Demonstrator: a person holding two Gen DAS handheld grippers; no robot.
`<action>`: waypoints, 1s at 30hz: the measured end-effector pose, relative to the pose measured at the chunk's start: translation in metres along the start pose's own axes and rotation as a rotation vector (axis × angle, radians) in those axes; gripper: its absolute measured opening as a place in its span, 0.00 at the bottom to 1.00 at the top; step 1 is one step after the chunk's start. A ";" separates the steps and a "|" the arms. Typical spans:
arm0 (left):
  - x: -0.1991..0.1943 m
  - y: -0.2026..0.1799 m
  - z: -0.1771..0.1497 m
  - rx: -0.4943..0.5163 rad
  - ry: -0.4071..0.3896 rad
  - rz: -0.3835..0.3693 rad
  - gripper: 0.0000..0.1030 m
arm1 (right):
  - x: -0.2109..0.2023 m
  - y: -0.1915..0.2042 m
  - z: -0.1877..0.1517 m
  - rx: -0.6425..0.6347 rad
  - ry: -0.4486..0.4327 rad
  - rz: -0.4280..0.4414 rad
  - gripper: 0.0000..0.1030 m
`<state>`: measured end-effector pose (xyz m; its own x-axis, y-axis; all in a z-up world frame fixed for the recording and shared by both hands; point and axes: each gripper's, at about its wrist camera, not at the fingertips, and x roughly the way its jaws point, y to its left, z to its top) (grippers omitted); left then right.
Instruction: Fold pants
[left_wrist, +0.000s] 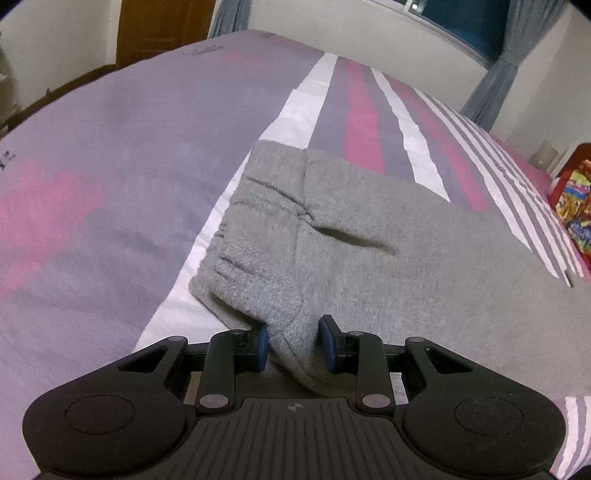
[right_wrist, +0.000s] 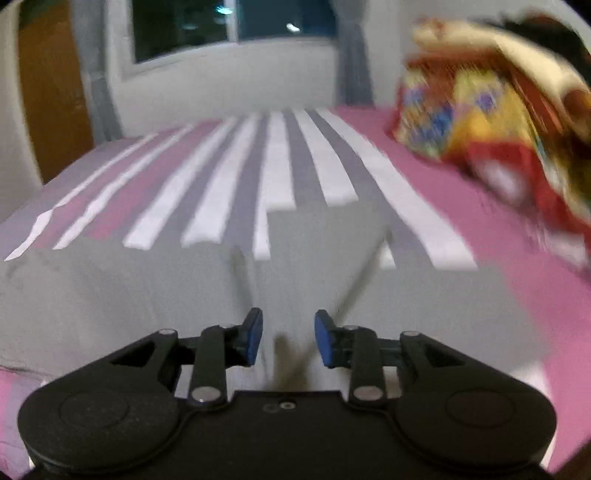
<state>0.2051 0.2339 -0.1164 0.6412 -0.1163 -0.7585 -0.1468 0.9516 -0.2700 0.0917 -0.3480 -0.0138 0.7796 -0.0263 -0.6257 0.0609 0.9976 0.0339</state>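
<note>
I see the grey knitted pants (left_wrist: 369, 229) lying flat on the bed with its pink, grey and white striped cover (left_wrist: 110, 147). My left gripper (left_wrist: 293, 345) has its jaws narrowed onto a raised fold at the pants' near edge. My right gripper (right_wrist: 288, 338) hangs over the flat grey cloth, jaws parted and holding nothing. A bright patterned bundle (right_wrist: 480, 110) lies at the right.

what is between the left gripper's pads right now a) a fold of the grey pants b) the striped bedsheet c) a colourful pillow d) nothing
a: the left gripper has a bunched fold of the grey pants pinched between its blue pads, above the bedsheet.
</note>
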 end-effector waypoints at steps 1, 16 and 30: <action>0.002 0.000 -0.001 -0.010 0.010 -0.006 0.29 | 0.014 0.004 0.008 -0.035 0.037 -0.007 0.39; 0.009 0.001 -0.002 -0.015 0.030 -0.021 0.29 | 0.000 -0.066 -0.038 0.107 0.164 -0.118 0.06; 0.011 0.003 0.001 -0.029 0.041 -0.023 0.29 | 0.037 0.019 -0.032 -0.602 0.133 -0.125 0.41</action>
<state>0.2125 0.2359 -0.1244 0.6134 -0.1498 -0.7754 -0.1551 0.9399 -0.3043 0.1024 -0.3284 -0.0612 0.7028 -0.1757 -0.6894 -0.2451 0.8500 -0.4664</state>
